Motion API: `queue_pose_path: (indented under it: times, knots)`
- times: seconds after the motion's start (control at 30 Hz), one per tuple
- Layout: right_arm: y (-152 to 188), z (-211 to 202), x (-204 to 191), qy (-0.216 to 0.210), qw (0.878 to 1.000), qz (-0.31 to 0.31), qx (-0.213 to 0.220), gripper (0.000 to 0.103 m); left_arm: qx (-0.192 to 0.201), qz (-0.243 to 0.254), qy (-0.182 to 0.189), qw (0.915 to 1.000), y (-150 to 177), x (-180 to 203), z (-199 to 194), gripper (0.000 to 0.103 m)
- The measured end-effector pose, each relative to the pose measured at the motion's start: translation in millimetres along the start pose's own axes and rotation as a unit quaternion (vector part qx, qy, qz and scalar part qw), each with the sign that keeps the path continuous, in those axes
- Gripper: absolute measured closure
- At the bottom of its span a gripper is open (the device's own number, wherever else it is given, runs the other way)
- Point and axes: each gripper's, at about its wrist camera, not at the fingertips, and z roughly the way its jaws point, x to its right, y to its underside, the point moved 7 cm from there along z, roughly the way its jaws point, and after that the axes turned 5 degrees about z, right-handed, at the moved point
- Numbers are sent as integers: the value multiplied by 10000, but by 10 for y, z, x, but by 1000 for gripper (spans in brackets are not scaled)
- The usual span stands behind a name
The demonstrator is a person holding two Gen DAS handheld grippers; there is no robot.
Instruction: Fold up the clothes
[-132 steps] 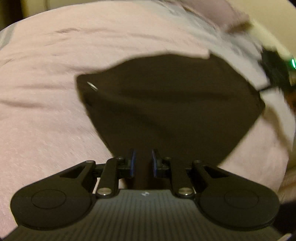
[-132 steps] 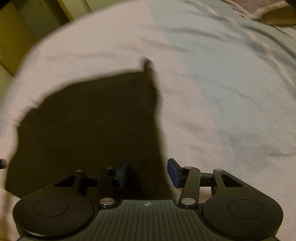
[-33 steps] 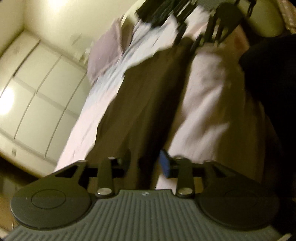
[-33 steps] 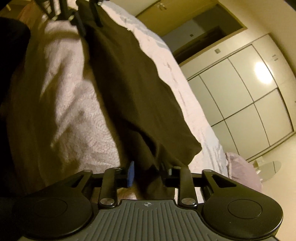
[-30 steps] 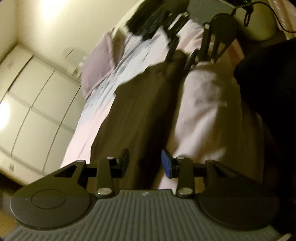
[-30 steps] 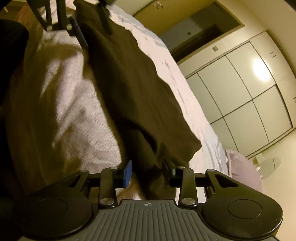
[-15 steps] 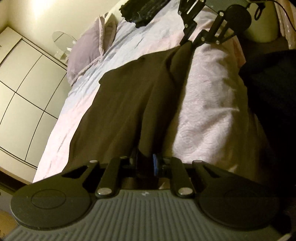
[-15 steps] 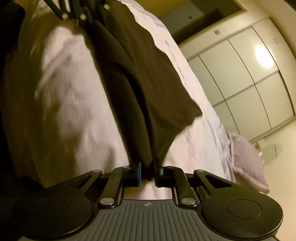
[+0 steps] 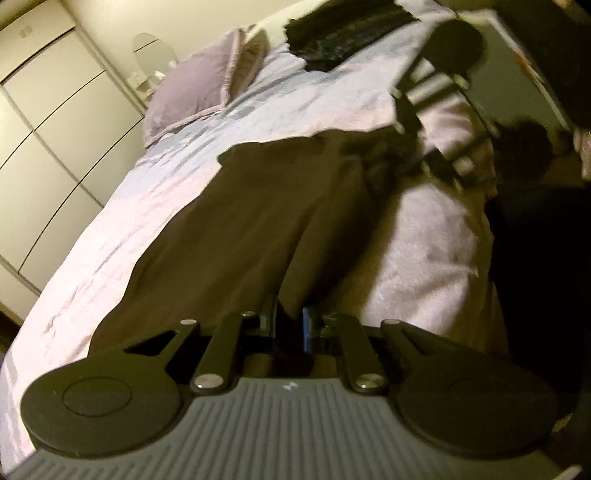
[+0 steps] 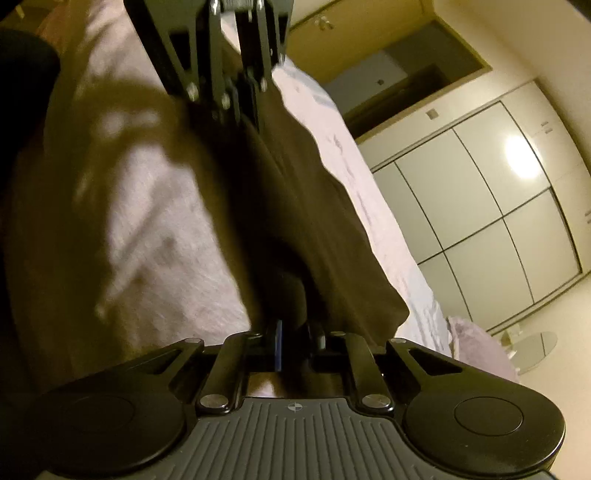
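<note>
Your left camera sits just behind the left hand-held gripper [image 9: 289,328] and looks down along the bed [image 9: 110,236] toward the pillow [image 9: 195,92]. Your right camera sits just behind the right hand-held gripper [image 10: 295,345] and faces the other way — toward the left one. Both are very close to the dark cloth [image 9: 236,229] — it shows in both views, and so do the bed and the white wardrobe [image 10: 491,206].

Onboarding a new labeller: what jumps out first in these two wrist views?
The dark brown garment stretched across the pale bedspread, each end pinched: the left gripper and right gripper are both shut on its edge. Behind it lie a lilac pillow at the bed's head and a black pile of clothes.
</note>
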Motion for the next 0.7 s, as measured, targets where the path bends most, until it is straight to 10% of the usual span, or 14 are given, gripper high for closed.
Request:
queue_pose_path:
  times: [0.13,0.53,0.7]
  knots:
    - [225,-38,80,-98,9997,-44,-208,93,-109,719,-145,9972,40,216,11,92]
    - [566,-533,127,171,9965,312,-759,99,-290,585,-598,9961,511,93,-441,84]
    - [223,-409,-24,191,9993,-47,-309,64,-757,348,-1033,9912,997,-85,-680,76]
